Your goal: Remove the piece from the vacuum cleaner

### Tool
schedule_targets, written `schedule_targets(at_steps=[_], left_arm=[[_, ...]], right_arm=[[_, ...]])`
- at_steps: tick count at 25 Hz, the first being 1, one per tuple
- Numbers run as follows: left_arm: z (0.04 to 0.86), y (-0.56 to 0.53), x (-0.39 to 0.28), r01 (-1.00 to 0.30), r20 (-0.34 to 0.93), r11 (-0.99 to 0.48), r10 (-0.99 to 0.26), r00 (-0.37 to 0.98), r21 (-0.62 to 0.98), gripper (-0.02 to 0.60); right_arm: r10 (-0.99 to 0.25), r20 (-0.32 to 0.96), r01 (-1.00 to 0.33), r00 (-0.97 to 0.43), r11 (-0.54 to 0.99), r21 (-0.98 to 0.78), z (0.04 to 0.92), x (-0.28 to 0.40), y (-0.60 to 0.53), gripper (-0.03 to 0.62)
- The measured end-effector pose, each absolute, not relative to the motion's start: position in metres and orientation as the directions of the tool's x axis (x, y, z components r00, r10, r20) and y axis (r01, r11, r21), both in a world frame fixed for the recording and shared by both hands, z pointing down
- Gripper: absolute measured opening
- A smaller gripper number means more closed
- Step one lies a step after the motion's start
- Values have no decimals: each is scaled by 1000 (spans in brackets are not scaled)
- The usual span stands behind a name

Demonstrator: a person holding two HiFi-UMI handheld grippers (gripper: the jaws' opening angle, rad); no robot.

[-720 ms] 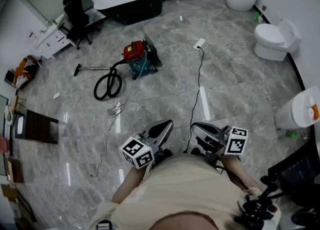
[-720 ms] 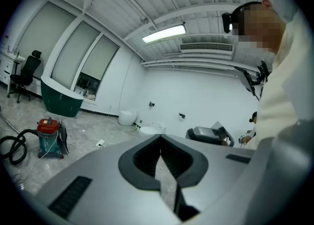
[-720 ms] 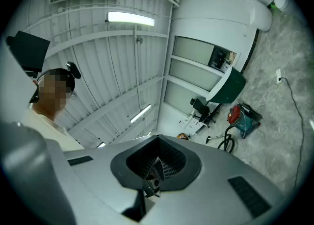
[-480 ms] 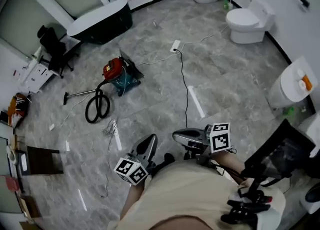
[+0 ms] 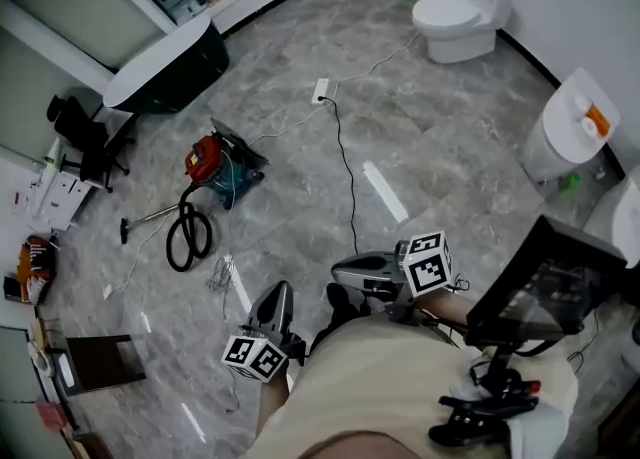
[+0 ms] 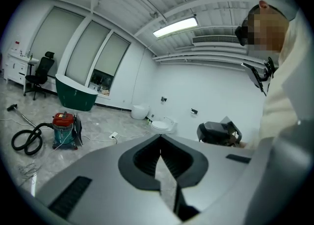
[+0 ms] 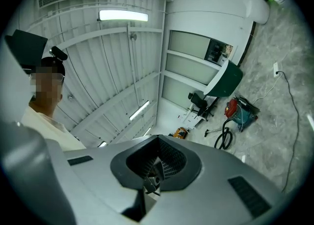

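Vacuum cleaner (image 5: 213, 171): a canister with red lid and teal body, upright on the grey marble floor (image 5: 450, 147), well ahead of the person and near the dark bathtub (image 5: 165, 72). It is probably rigid and fairly heavy, unlikely to shift when a part is pulled. The black hose (image 5: 187, 237) lies in a loop and looks soft and springy. The thin wand (image 5: 150, 217) looks stiff and light, best taken near a joint. Its long axis runs leftward in the head view, nozzle at the far end. Which piece comes off cannot be told. Left gripper (image 5: 279, 294) and right gripper (image 5: 340, 269): both clenched on nothing, close to the body.
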State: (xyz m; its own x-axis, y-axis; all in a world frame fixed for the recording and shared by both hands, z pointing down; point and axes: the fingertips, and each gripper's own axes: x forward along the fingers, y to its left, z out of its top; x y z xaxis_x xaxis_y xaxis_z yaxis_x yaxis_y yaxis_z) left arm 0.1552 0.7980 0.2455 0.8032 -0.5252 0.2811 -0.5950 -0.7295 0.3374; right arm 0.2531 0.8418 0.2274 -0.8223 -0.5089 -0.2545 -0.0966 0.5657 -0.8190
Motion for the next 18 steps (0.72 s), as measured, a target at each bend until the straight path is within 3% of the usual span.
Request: schedule_targets(at_steps=[8, 13, 18], left_arm=[[257, 761, 135, -558, 265, -750, -491, 830, 355, 5], [256, 729, 89, -558, 289, -740, -478, 829, 376, 5], [243, 666, 43, -579, 261, -732, -517, 815, 360, 5]], right_arm=[[-522, -148, -177, -840, 521, -835, 239, 232, 803, 2], [-517, -96, -222, -851, 518, -826, 222, 200, 775, 2], [-455, -29, -291, -890, 615, -733, 206, 149, 734, 2]])
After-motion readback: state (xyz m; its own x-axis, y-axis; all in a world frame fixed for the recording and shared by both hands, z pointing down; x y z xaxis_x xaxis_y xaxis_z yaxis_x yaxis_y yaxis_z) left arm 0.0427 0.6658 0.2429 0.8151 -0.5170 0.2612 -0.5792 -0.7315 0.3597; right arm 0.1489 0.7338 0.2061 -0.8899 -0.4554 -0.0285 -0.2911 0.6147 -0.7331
